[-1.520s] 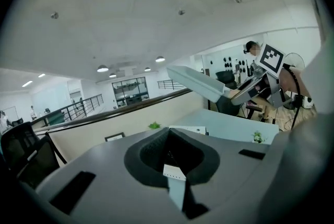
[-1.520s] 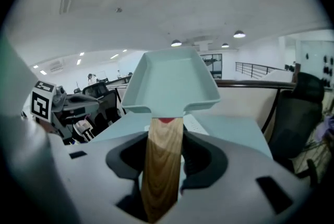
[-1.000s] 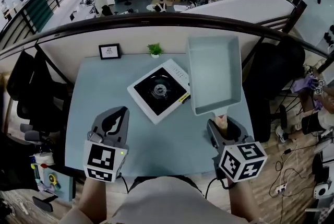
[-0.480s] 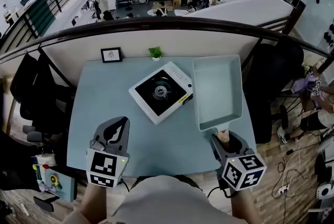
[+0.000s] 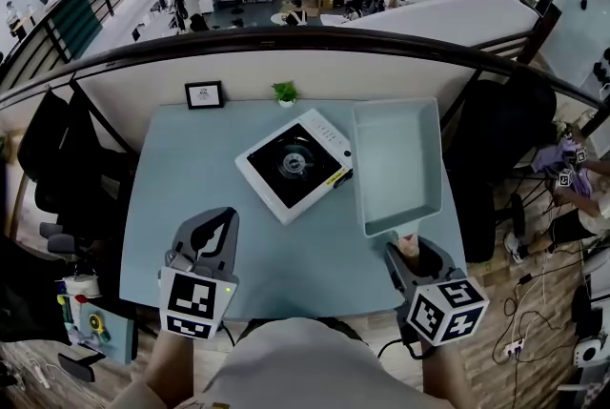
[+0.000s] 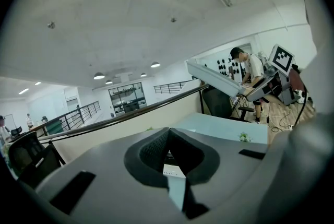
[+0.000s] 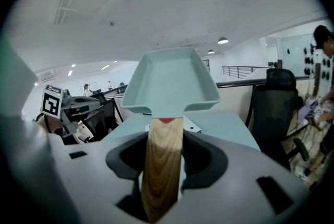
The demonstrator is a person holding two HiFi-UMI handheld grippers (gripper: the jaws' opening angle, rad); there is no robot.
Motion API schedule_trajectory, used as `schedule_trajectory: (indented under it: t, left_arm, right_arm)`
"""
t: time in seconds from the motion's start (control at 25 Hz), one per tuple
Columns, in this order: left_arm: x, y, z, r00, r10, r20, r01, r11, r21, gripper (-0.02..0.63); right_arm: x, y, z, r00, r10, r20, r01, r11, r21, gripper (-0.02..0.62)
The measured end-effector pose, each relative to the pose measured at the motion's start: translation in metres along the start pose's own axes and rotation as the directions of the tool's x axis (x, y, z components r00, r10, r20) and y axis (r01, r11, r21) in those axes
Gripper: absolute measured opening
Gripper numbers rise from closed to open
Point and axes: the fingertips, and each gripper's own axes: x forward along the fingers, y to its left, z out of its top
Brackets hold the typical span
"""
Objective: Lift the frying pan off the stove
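Over the right side of the table (image 5: 162, 207), just beside the stove (image 5: 294, 167), the frying pan (image 5: 396, 164) is being held off the burner by its wooden handle (image 7: 163, 165), which is being clamped between the jaws of the right gripper (image 5: 408, 251). Nothing is being carried by the left gripper (image 5: 224, 218): its jaws are being pressed together at the tips, over the table's near left part, apart from the stove.
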Motion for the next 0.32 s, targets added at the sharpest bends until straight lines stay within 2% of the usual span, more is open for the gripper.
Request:
schedule_trajectory:
  t: [0.32]
  left_arm:
    - [0.0074,0.0038,0.0026,1.0,-0.01,-0.002,0.01,1.0,0.002,0.003]
  right_arm:
    - [0.0099,0.001,0.0062,1.0,0.013,-0.007,-0.013,1.0,-0.001,0.183]
